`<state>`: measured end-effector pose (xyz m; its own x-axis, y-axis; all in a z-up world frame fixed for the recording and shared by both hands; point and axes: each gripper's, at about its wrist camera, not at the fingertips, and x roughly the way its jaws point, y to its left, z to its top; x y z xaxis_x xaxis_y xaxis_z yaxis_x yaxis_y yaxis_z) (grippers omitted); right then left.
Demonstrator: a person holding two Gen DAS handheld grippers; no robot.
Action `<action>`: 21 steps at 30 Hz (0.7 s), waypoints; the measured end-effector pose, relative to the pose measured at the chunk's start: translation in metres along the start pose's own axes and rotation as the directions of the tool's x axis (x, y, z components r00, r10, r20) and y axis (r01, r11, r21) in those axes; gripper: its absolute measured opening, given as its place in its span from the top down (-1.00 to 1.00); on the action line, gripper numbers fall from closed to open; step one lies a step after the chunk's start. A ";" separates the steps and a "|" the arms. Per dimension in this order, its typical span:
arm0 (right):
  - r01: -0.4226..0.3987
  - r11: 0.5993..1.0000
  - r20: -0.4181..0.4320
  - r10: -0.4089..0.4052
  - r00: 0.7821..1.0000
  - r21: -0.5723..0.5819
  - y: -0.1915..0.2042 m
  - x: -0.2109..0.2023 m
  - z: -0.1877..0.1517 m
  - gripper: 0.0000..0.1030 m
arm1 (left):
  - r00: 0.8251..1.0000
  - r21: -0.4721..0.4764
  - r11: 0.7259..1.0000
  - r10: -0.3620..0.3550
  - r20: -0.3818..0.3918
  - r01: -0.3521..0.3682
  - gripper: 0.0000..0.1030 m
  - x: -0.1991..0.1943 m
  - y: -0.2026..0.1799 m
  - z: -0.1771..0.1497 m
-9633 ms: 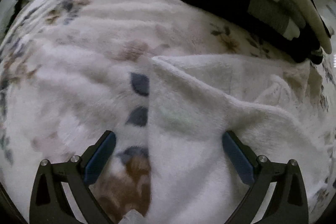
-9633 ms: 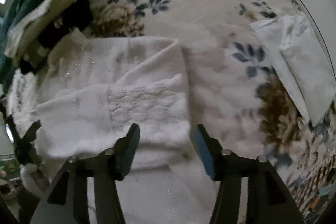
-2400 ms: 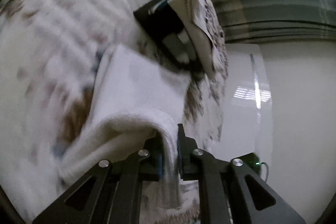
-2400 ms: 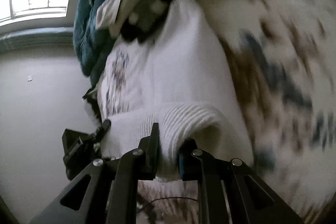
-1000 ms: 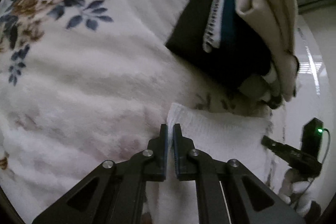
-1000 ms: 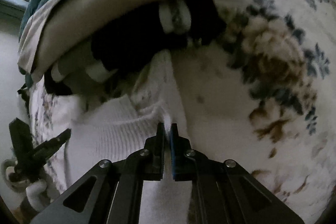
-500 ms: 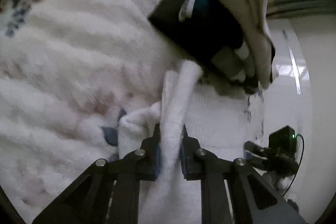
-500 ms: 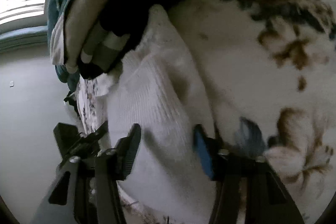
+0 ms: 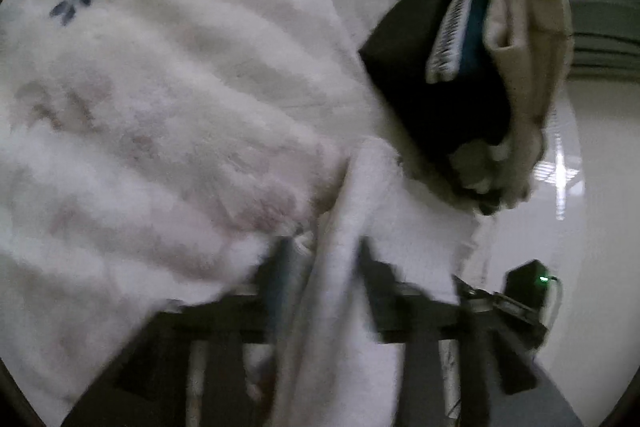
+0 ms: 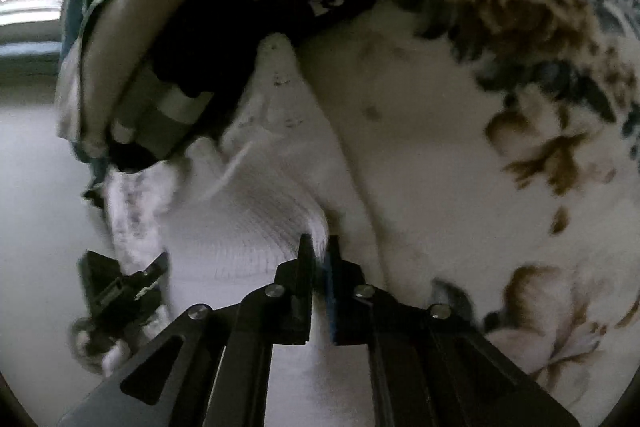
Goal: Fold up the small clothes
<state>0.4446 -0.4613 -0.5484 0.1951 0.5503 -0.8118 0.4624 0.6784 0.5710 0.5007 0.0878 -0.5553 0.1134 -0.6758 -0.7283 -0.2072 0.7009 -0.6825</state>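
Left gripper (image 9: 324,259) is opening as I watch, its jaws blurred and standing apart with a raised ridge of the white knit garment (image 9: 352,227) running up between them; the pads no longer press on the cloth. My right gripper (image 10: 319,253) has its jaws nearly together, pinching the ribbed edge of the same white garment (image 10: 256,211), which bunches up just ahead of the fingertips.

From the left wrist view the garment lies at the lower centre, on the floral fleece blanket (image 9: 168,99) that fills everything from 7 to 12 o'clock. At 2 o'clock sits a stack of folded clothes (image 9: 472,67): a black piece at the bottom, a teal one with a white striped hem, and a beige one on top. The far end of the white garment touches the foot of that stack.

From the right wrist view the same stack (image 10: 192,39) is at 10 to 11 o'clock, and the white garment reaches up to it. At 8 o'clock I see the other gripper. I see no containers in either view.
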 end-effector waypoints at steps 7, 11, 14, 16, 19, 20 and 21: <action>-0.171 0.984 -0.063 0.174 0.983 0.043 -0.038 -0.020 -0.024 -0.70 | 0.990 0.015 0.991 -0.128 -0.057 0.130 -0.31 -0.024 0.014 -0.044; -0.271 0.959 -0.197 0.283 0.939 0.084 -0.056 0.012 -0.046 -0.71 | 0.982 0.000 0.991 -0.131 -0.133 0.132 -0.32 0.007 0.018 -0.064; -0.312 0.947 -0.281 0.322 0.904 0.081 -0.053 0.048 -0.059 -0.75 | 0.978 0.011 0.988 -0.150 -0.142 0.153 -0.50 0.029 0.012 -0.066; -0.342 0.934 -0.294 0.357 0.887 0.101 -0.048 0.064 -0.060 -0.86 | 0.979 0.006 0.988 -0.153 -0.131 0.155 -0.50 0.037 0.005 -0.062; -0.357 0.931 -0.268 0.365 0.892 0.078 -0.037 0.073 -0.061 -0.86 | 0.979 0.029 0.984 -0.170 -0.112 0.174 -0.18 0.040 -0.013 -0.061; -0.355 0.933 -0.260 0.359 0.896 0.066 -0.035 0.071 -0.063 -0.73 | 0.980 0.036 0.984 -0.169 -0.109 0.174 0.33 0.038 -0.017 -0.062; -0.343 0.938 -0.248 0.345 0.906 0.049 -0.031 0.069 -0.066 -0.32 | 0.980 0.042 0.983 -0.173 -0.096 0.177 0.40 0.034 -0.022 -0.063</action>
<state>0.3867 -0.4126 -0.6143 0.1218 0.8526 -0.5082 0.4092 0.4233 0.8083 0.4479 0.0350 -0.5618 0.0534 -0.8055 -0.5902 -0.1431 0.5788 -0.8028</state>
